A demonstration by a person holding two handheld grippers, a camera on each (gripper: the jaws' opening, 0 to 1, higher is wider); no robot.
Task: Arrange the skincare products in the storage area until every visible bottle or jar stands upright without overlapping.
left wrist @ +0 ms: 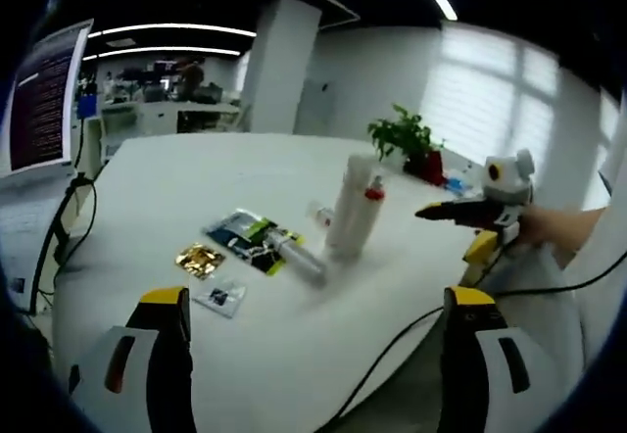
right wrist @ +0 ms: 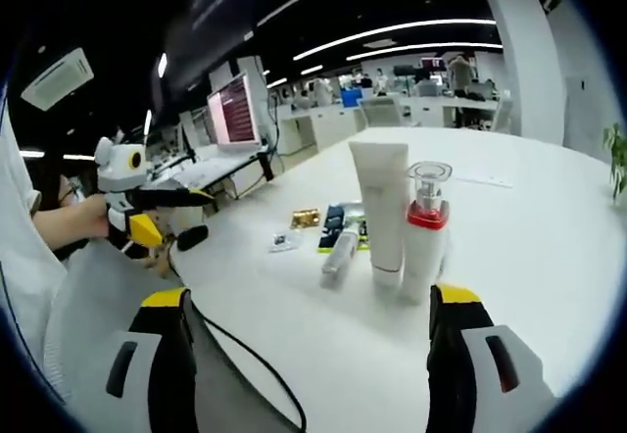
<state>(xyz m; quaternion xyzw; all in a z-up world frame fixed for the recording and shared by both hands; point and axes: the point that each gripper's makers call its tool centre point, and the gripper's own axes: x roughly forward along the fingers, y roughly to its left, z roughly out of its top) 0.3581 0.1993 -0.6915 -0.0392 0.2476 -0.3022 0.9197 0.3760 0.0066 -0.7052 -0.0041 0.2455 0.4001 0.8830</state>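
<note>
Room: open office with ceiling light strips, a white column, a bright window; a large round white table [left wrist: 294,355] carries the things.
Left hand-held gripper [left wrist: 315,355]: jaws wide apart, yellow-tipped, black and white plastic; holds nothing, touches nothing, hangs over the table's near edge.
Right hand-held gripper [right wrist: 309,355]: jaws wide apart, empty, short of the bottles.
Upright products: two, touching side by side – a tall white squeeze tube standing on its cap [right wrist: 382,208] and a white pump bottle with a red collar and clear cap [right wrist: 426,232].
Lying product: one slim silvery tube [right wrist: 338,255], on its side at 9 o'clock of the squeeze tube.
Flat packets: one dark sachet with green edging [left wrist: 240,233], one crinkled gold foil packet [left wrist: 199,259], one small clear sachet [left wrist: 219,298].
Other: one potted green plant in a red pot [left wrist: 409,144]; one monitor [left wrist: 39,100]; one black cable [left wrist: 392,350].
</note>
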